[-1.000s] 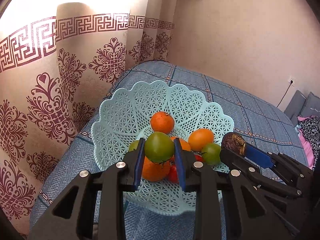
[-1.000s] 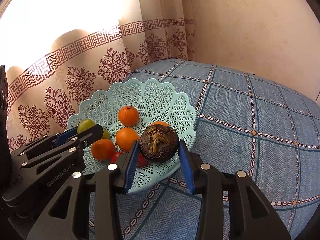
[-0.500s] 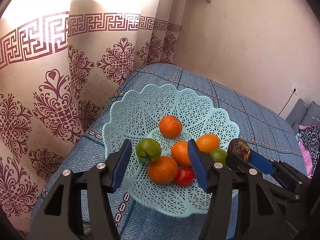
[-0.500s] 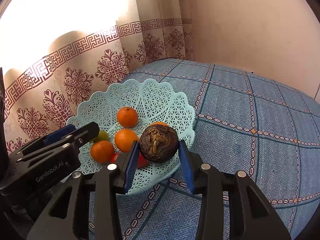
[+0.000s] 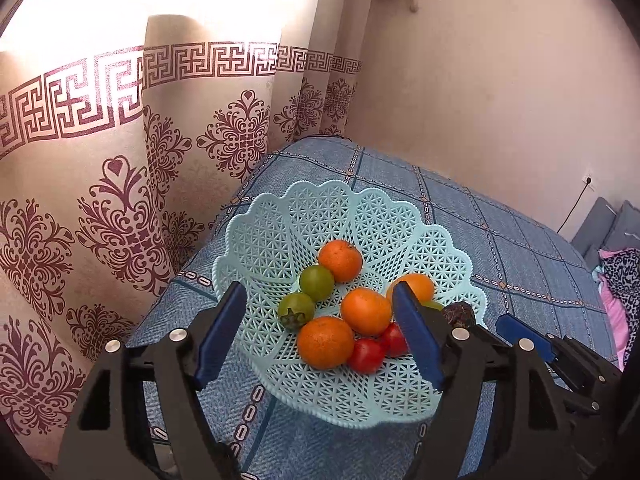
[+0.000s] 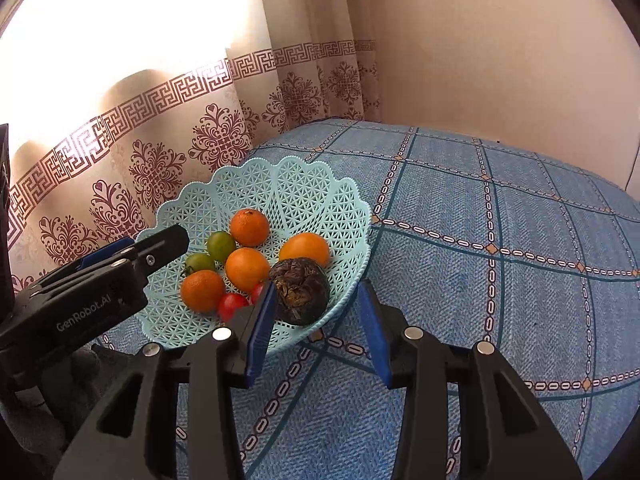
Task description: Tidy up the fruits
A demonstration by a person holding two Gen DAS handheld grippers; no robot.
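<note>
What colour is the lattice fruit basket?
Pale mint-turquoise basket, clearest in the left wrist view.

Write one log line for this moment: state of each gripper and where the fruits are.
left gripper: open, empty | right gripper: open, empty | dark brown fruit: in basket | oranges, tomatoes: in basket

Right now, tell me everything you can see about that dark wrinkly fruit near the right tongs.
The dark fruit is round, brownish-black and wrinkled, with a dry, shrivelled-looking skin and paler creases on top. It sits inside the pale blue lattice basket, down against its near rim, beside an orange behind it. The right tongs stand open around it; whether the pad at its left touches it I cannot tell. In the left view only a sliver of it shows.
</note>
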